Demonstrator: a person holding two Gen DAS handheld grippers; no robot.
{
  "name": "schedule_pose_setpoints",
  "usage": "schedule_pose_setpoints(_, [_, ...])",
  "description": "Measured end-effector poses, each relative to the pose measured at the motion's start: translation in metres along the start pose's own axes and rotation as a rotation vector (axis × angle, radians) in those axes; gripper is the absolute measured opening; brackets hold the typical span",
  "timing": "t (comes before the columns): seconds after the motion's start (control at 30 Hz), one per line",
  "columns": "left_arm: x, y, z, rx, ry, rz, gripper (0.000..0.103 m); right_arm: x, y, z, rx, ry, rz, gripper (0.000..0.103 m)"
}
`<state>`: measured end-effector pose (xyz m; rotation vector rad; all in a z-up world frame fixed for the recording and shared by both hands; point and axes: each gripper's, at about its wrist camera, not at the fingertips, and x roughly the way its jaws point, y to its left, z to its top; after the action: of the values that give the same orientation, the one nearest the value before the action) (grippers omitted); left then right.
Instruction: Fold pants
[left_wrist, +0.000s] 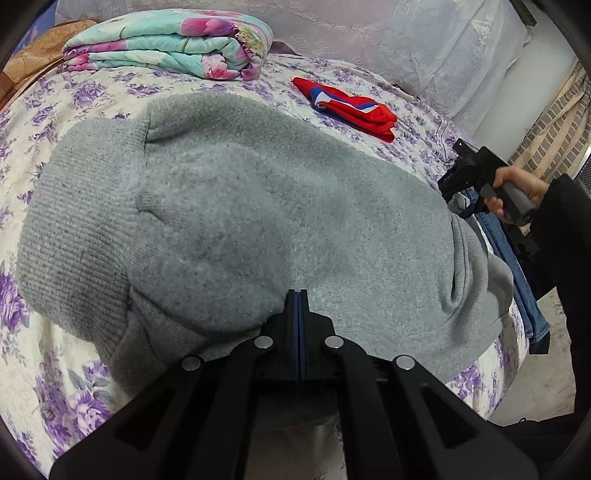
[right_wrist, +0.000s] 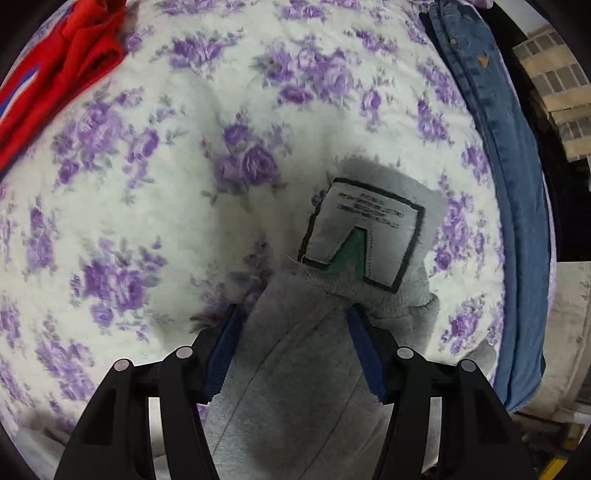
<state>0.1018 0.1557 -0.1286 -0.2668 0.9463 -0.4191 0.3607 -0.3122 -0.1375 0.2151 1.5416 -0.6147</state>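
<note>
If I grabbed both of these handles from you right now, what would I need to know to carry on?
Left tool: jaws closed, apparently pinching the near edge of the grey pants.
Right tool: jaws open, with the pants' label end lying between the fingers, not pinched.
The pants lie bunched on the flowered bedspread, with one ribbed cuff at the far left end.
Done: a red garment already lies folded farther back.
Left: the grey pants do not look neatly folded yet; close the right tool on the cloth and carry on folding. The blue jeans hang at the bed's edge, probably next.
</note>
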Motion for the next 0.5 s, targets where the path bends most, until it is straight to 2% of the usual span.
schedule_pose_setpoints(0.03, [0.000,0.000,0.000,0.000,0.000,0.000,0.001,-0.006,-0.003,-0.003,-0.009,-0.019,0.018,0.019])
schedule_pose_setpoints(0.07, [0.000,0.000,0.000,0.000,0.000,0.001,0.001,-0.010,-0.009,-0.007,-0.011,-0.028,0.052,0.007])
schedule_pose_setpoints(0.17, [0.000,0.000,0.000,0.000,-0.002,0.001,0.001,-0.041,-0.036,-0.020,-0.029,-0.110,0.152,0.006])
schedule_pose_setpoints(0.33, [-0.001,-0.001,0.000,0.002,-0.004,0.002,0.001,-0.090,-0.128,-0.076,0.003,-0.267,0.384,0.006])
schedule_pose_setpoints(0.4, [-0.002,0.000,0.000,-0.003,-0.006,-0.004,0.001,-0.094,-0.165,-0.108,0.021,-0.325,0.446,0.007])
schedule_pose_setpoints(0.5, [-0.002,0.000,0.000,-0.004,-0.006,-0.010,0.001,-0.067,-0.212,-0.160,0.068,-0.366,0.490,0.007])
